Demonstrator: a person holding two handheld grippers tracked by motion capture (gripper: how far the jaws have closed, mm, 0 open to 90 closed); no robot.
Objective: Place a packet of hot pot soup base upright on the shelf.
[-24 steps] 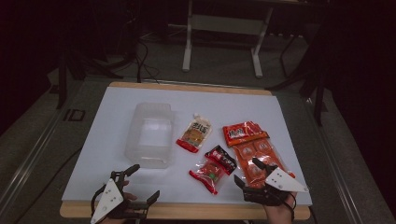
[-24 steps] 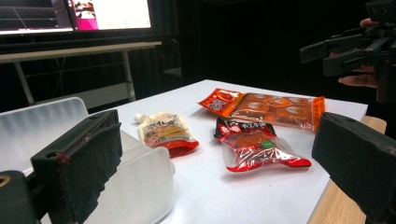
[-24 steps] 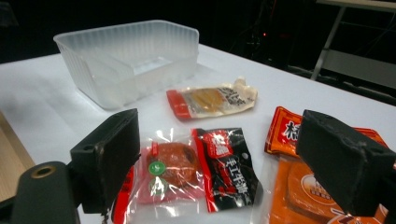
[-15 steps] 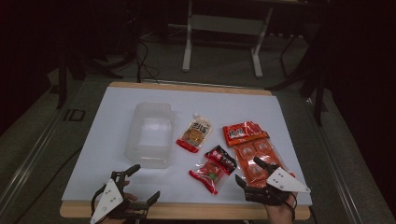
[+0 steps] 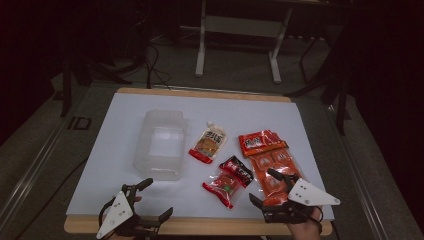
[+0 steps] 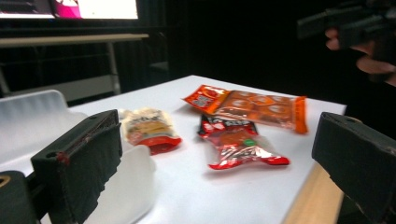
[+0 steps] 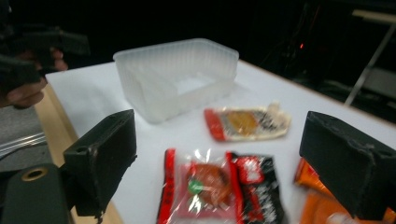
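My left gripper (image 5: 152,200) sits at the table's (image 5: 125,125) near edge, jaws wide apart, nothing between them. My right gripper (image 5: 265,189) is at the near right edge, jaws also spread and empty, hovering over the near end of the orange pack (image 5: 267,160). Just beside it to the left lies the red packet (image 5: 227,181), flat, its black end touching the orange pack's side. Farther back, the pouch (image 5: 208,143) lies flat, apart from both. Left of the pouch, the clear tub (image 5: 161,145) stands upright, open, nothing inside. 3 snacks total, all on the white board.
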